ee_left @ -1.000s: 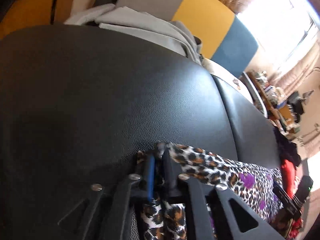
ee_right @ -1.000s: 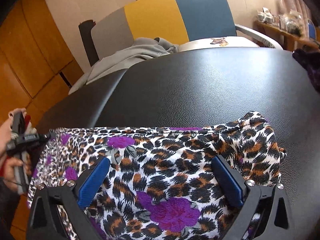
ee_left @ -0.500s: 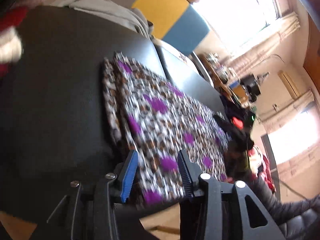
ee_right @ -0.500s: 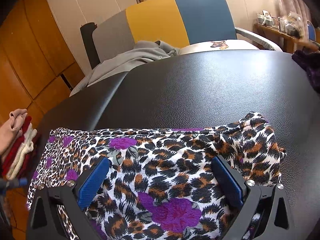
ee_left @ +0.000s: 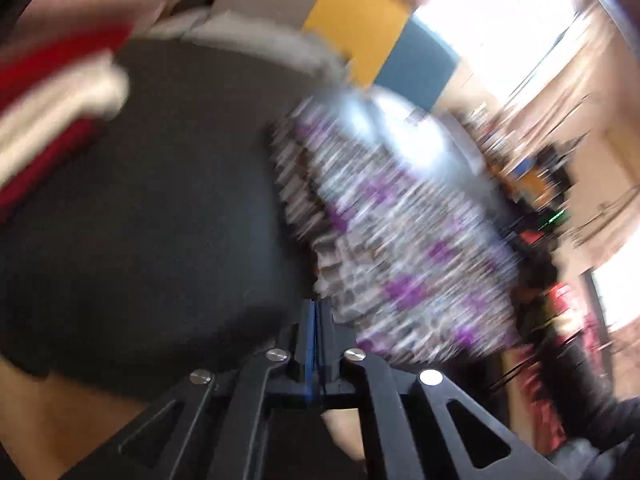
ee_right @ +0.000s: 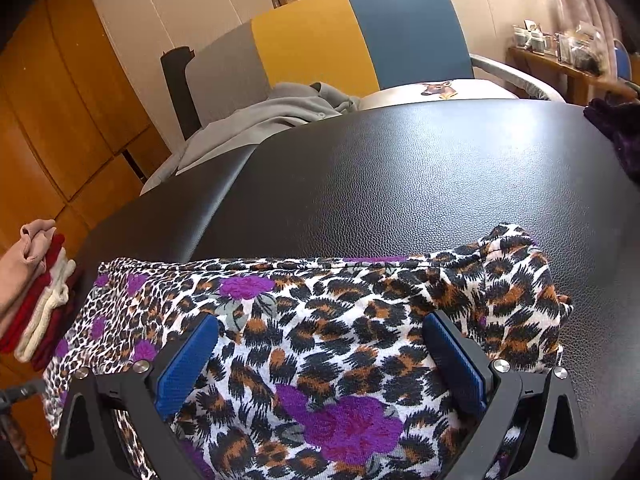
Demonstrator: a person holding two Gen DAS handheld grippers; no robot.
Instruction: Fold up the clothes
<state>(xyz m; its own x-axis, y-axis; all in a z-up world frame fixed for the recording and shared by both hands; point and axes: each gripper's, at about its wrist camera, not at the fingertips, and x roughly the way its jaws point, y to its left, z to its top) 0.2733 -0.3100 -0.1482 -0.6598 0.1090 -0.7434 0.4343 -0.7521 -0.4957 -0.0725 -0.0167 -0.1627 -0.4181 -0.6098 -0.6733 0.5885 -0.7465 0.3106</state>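
Note:
A leopard-print garment with purple flowers [ee_right: 320, 320] lies folded on the black leather table [ee_right: 400, 184]. My right gripper [ee_right: 320, 352] is open, its blue pads [ee_right: 188, 356] resting over the cloth near the front edge. In the blurred left wrist view the garment [ee_left: 400, 232] lies ahead and to the right. My left gripper [ee_left: 314, 320] is shut with nothing between its jaws, at the table's near edge beside the garment's corner.
A stack of folded red, white and pink clothes [ee_right: 36, 300] sits at the table's left end, also in the left wrist view [ee_left: 52, 96]. A grey garment [ee_right: 272, 116] lies on the grey-yellow-blue chair [ee_right: 352, 40] behind. A dark purple cloth [ee_right: 616, 128] sits far right.
My left gripper let go of the garment, pulled back and swung round, then shut empty. The right gripper has stayed open over the cloth.

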